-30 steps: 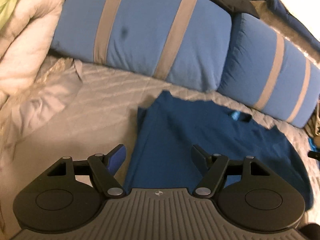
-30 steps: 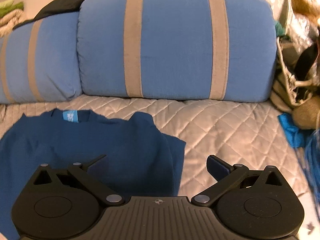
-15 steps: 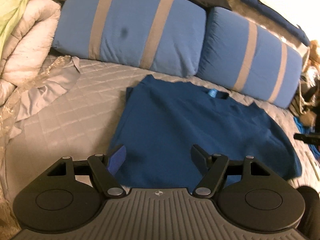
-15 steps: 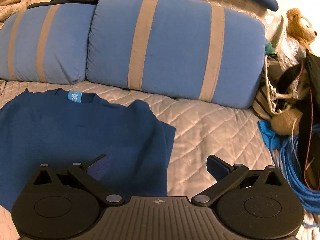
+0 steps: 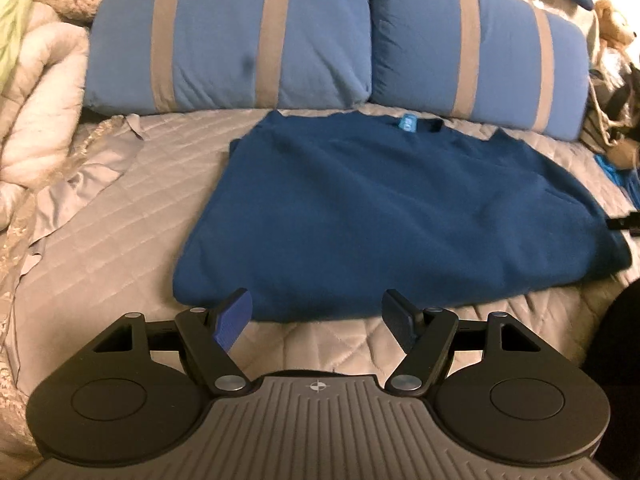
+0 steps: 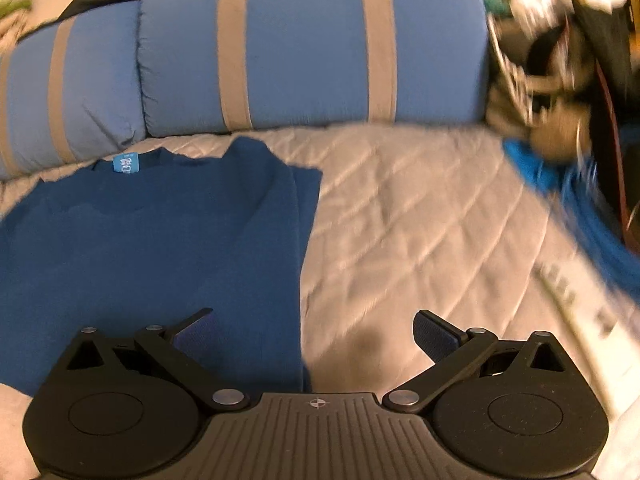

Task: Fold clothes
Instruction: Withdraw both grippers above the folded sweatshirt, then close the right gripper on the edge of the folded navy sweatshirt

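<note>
On the quilt — blue shirt, collar toward pillows, flat.

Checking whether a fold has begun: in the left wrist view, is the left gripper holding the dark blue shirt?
No: the left gripper stands open with nothing between its pads, short of the dark blue shirt's near hem.

Two downward wrist views, shared shirt.

Matt blue cloth shirt on quilted grey bedcover
</note>
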